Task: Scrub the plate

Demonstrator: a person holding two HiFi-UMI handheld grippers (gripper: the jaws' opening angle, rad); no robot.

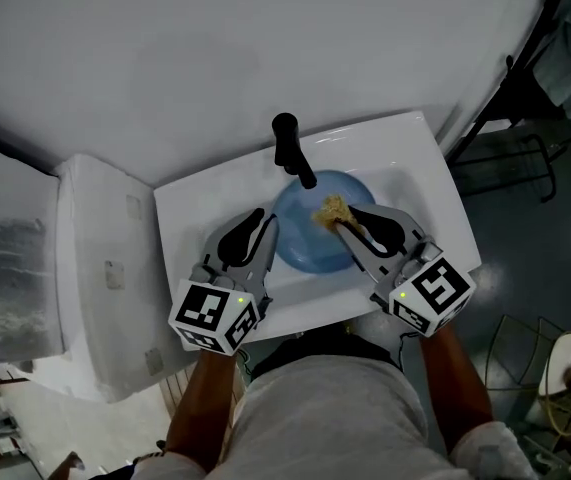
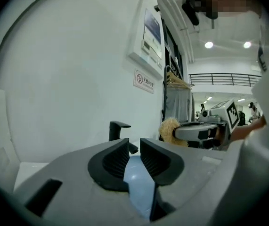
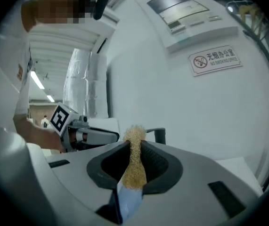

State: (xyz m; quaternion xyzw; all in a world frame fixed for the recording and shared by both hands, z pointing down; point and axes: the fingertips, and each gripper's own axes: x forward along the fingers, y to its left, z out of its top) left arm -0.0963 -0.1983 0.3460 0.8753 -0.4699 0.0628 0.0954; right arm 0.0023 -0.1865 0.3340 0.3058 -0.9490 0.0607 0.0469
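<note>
Both clamp: left gripper (image 1: pixel 257 224) pinches the slippery, hard plate (image 1: pixel 310 240) by its left rim, right gripper (image 1: pixel 353 220) squeezes the soft scrubber (image 1: pixel 332 208)

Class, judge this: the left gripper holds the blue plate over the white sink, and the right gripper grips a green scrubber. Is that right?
Not quite: the scrubber in the right gripper is tan, not green, as the right gripper view shows. The left gripper does hold the blue plate over the white sink.

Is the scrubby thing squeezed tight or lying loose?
Squeezed tight. The right gripper has its jaws shut on the scrubber, which is pressed thin between them, with a tuft sticking out past the tips.
</note>
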